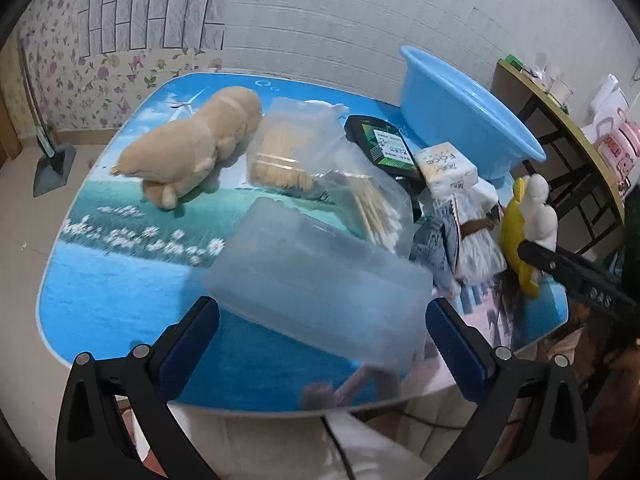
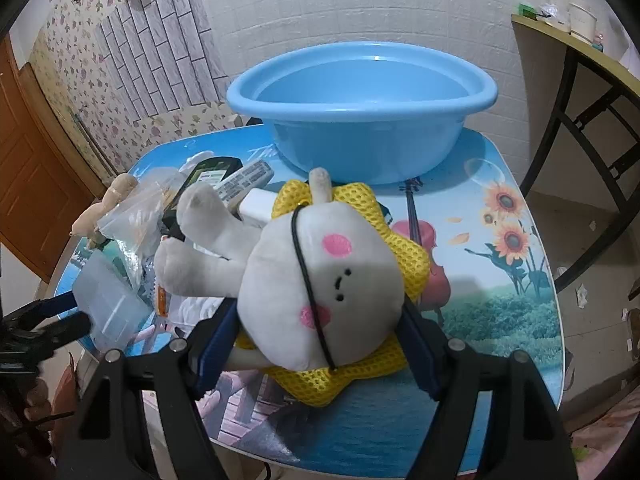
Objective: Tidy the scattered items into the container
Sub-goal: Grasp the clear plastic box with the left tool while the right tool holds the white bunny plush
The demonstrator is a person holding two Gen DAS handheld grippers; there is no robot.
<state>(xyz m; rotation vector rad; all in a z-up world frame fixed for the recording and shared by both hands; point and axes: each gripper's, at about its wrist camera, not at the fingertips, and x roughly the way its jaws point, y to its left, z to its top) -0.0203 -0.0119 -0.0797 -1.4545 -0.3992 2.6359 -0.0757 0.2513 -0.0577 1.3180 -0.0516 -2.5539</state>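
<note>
In the left wrist view, our left gripper [image 1: 322, 320] holds its fingers spread wide around the translucent plastic box [image 1: 320, 280], which appears lifted off the table [image 1: 120, 300]; contact is not confirmable. In the right wrist view, our right gripper [image 2: 320, 344] clamps the white plush toy [image 2: 320, 280] by its sides, raised before the empty blue basin [image 2: 360, 120], ready to drop in.
</note>
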